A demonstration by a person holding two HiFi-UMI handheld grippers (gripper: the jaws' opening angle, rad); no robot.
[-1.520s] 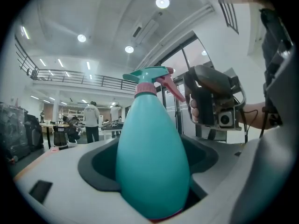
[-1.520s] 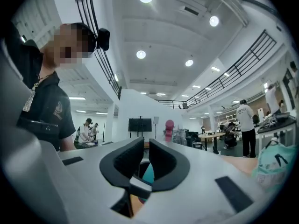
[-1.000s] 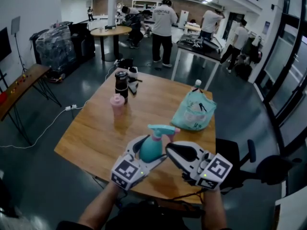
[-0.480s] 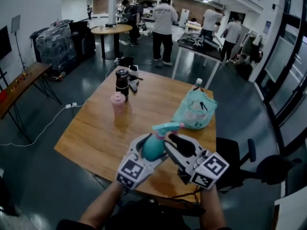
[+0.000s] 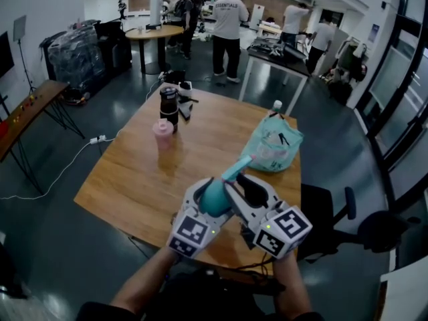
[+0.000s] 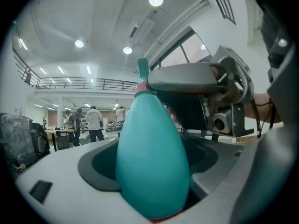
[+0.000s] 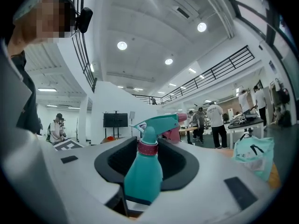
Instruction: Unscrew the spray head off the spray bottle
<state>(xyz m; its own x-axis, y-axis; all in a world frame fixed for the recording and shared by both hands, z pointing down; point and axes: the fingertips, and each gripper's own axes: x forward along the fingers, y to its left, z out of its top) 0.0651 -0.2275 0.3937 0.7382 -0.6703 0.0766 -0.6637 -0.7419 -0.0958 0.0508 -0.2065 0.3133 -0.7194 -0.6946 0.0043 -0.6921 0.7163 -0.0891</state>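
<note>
A person is holding a teal spray bottle (image 5: 215, 196) in the air above the near edge of a wooden table (image 5: 127, 179), tilting it away from themselves. The left gripper (image 6: 152, 181) is clamping the bottle's fat lower body. The right gripper (image 7: 148, 158) is reaching across with its jaws standing narrowly apart around the neck, and dark gaps are showing on both sides. The bottle is looking like light, smooth plastic, probably slippery and a little squashy at the belly. The firm place for turning is likely the ribbed pink collar (image 7: 148, 148) under the teal spray head (image 7: 156, 122), not the thin trigger. No label is showing on the bottle. The only readable writing is "ESSENTIALS" on the shirt of a person standing (image 5: 227, 19) beyond the table.
</note>
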